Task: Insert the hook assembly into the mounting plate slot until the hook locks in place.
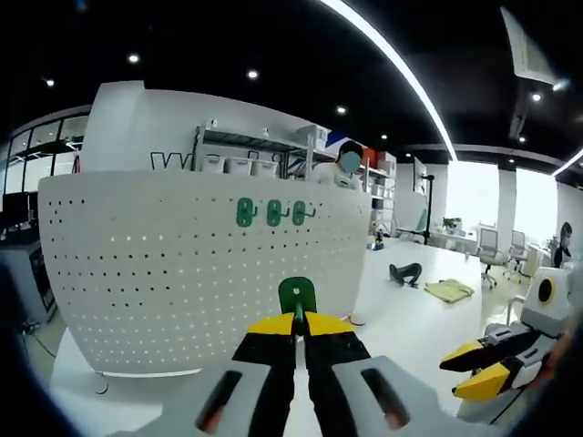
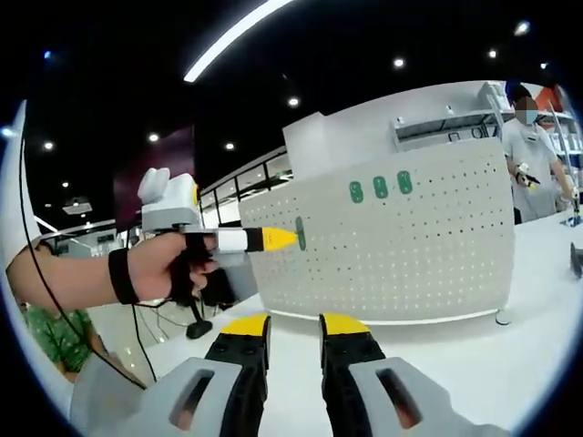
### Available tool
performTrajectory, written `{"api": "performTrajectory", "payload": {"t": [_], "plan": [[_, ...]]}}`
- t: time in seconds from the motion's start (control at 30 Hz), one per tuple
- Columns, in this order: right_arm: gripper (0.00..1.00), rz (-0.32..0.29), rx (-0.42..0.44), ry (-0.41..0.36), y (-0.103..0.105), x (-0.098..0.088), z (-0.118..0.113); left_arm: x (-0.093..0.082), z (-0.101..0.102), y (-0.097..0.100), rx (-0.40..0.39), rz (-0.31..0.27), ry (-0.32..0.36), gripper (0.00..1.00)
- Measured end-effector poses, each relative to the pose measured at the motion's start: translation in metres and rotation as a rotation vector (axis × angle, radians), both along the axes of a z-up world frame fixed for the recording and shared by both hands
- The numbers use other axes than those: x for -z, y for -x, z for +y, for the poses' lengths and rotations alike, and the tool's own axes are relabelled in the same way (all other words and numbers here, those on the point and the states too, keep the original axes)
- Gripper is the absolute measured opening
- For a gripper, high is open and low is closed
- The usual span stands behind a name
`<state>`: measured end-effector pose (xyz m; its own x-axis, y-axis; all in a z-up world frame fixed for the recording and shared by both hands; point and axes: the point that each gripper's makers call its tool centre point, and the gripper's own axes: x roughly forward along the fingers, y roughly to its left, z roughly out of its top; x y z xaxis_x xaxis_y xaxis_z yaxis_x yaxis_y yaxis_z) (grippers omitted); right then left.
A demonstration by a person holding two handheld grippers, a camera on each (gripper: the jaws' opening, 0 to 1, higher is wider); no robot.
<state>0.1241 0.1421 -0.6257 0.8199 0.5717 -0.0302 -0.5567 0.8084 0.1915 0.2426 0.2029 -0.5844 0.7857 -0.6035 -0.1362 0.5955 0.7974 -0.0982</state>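
Note:
The mounting plate is a white pegboard [image 1: 182, 264] standing upright on the table, with three green hooks [image 1: 271, 213] set in a row near its top edge. My left gripper [image 1: 297, 320] is shut on a fourth green hook [image 1: 297, 295], held in front of the board's lower right part and apart from it. In the right gripper view the same left gripper [image 2: 282, 238] comes in from the left in a person's hand, its green hook [image 2: 300, 232] close to the pegboard [image 2: 419, 246]. My right gripper [image 2: 294, 326] is open with nothing between its jaws, also seen low at the right [image 1: 474, 369].
The board stands on a white table [image 2: 510, 364]. A yellow cloth [image 1: 450, 290] and a dark object [image 1: 404, 272] lie to the board's right. A person [image 2: 533, 155] stands behind the board by a metal shelf [image 1: 241, 155] of bins. Office chairs [image 1: 492, 246] are further off.

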Motion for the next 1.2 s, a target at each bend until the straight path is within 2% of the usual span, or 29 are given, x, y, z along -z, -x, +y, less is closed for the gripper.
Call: {"api": "performTrajectory", "payload": {"t": [0.1, 0.2, 0.37, 0.53, 0.63, 1.1, 1.2], "plan": [[0.22, -0.001, -0.016, 0.003, 0.004, 0.002, 0.000, -0.002, -0.003, -0.002, -0.016, -0.009, -0.001, 0.02], [0.29, 0.006, -0.020, 0.013, 0.006, 0.007, -0.003, -0.003, -0.003, -0.005, -0.040, -0.010, -0.005, 0.02], [0.31, -0.003, -0.018, 0.002, 0.009, 0.005, -0.014, -0.008, 0.000, -0.011, -0.090, -0.031, -0.012, 0.02], [0.31, -0.007, -0.006, -0.016, 0.010, 0.001, -0.024, -0.011, 0.000, -0.016, -0.131, -0.034, -0.023, 0.02], [0.31, -0.018, -0.005, -0.019, 0.012, -0.001, -0.025, -0.013, 0.001, -0.019, -0.162, -0.054, -0.062, 0.02], [0.31, -0.006, 0.009, -0.033, 0.009, 0.003, -0.031, -0.017, 0.007, -0.044, -0.247, -0.046, -0.039, 0.02], [0.31, 0.000, 0.016, -0.035, 0.008, 0.005, -0.034, -0.017, 0.010, -0.050, -0.269, -0.057, -0.056, 0.02]]}}
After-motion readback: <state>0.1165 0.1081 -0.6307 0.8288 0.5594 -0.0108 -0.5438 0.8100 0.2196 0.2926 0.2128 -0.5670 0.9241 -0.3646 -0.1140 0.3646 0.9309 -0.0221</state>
